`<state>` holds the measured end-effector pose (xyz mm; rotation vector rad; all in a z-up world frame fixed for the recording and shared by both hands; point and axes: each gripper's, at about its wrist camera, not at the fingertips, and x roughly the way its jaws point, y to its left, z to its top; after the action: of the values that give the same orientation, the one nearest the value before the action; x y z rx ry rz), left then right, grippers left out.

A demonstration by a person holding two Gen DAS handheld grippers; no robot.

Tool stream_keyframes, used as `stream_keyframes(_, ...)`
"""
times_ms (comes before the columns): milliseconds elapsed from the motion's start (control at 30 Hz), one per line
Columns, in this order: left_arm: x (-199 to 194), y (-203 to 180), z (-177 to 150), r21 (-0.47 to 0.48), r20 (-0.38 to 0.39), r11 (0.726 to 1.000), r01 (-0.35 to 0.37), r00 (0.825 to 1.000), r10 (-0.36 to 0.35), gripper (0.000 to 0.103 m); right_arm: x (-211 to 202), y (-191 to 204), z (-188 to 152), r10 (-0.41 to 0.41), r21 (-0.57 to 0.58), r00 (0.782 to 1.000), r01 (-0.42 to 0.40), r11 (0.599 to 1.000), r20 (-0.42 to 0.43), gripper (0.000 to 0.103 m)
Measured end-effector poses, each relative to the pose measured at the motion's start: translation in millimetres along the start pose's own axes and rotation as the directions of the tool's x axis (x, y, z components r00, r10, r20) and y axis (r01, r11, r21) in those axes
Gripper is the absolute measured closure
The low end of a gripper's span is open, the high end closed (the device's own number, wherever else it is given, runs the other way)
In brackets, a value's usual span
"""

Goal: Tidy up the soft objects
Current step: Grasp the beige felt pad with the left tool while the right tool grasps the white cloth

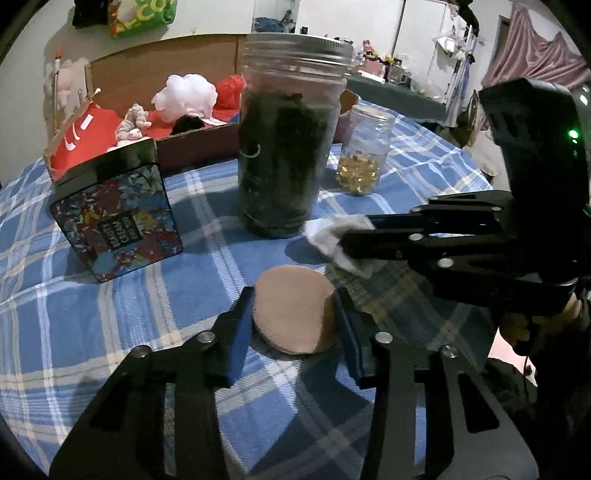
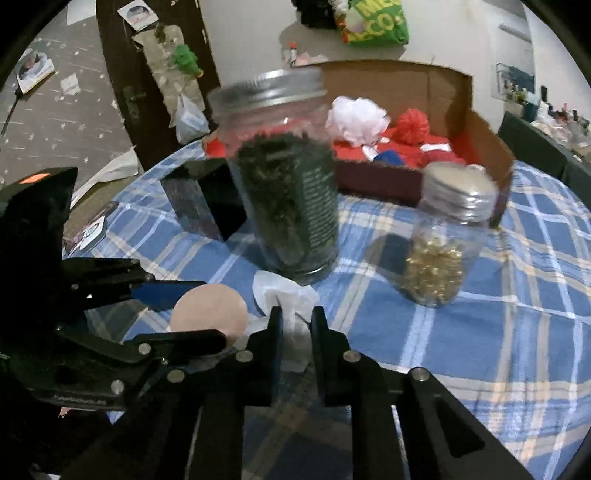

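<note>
Left tool (image 1: pixel 291 314) gripping round pad (image 1: pixel 291 314) flat-faced, right tool (image 2: pixel 295 325) pinching tissue (image 2: pixel 284 295)

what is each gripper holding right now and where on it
Left gripper: the round beige sponge, squeezed at its opposite edges. Right gripper: the white tissue, pinched at its near end.

"BEAUTY CREAM" on the floral tin (image 1: pixel 117 225), large yellow letters on the green bag (image 1: pixel 142 16), partly cut off, jar label print too blurred to read

The big jar (image 1: pixel 291 147) stands right in front of both grippers. A small jar (image 2: pixel 439 254) stands beside it, with bare blue cloth (image 2: pixel 369 258) between them.
</note>
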<state>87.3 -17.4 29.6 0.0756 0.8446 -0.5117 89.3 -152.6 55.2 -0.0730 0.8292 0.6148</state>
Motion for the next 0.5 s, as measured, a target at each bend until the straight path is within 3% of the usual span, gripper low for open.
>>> stream_keyframes(133, -6.3, 5.9, 1.1, -0.034, 0.007, 0.999, 0.015, 1.0, -0.015, 0.069, -18.3, -1.0, -1.3, -0.007, 0.026, 0.999, 0.006, 1.0, 0.041, 0.088)
stream_keyframes(167, -7.8, 7.3, 2.3, -0.034, 0.014, 0.999, 0.008, 1.0, -0.008, 0.079, -22.3, -1.0, -2.1, -0.018, 0.032, 0.999, 0.016, 0.999, 0.051, 0.088)
stream_keyframes(400, -13.1, 8.0, 0.8, -0.021, 0.03, 1.0, 0.005, 1.0, -0.004, 0.079, -31.7, -4.4, -7.5, -0.056, 0.066, 0.996, 0.051, 0.996, 0.067, 0.088)
stream_keyframes(433, -14.4, 6.8, -0.8, -0.017, 0.04, 1.0, 0.007, 0.999, -0.006, 0.077, -31.6, -4.9, -8.6, -0.059, 0.067, 0.996, 0.055, 0.996, 0.063, 0.088)
stream_keyframes(500, -13.8, 6.1, -2.5, -0.014, 0.037, 1.0, 0.009, 0.999, -0.008, 0.054, -31.1, -5.6, -12.6, -0.076, 0.066, 0.996, 0.073, 0.995, 0.051, 0.087)
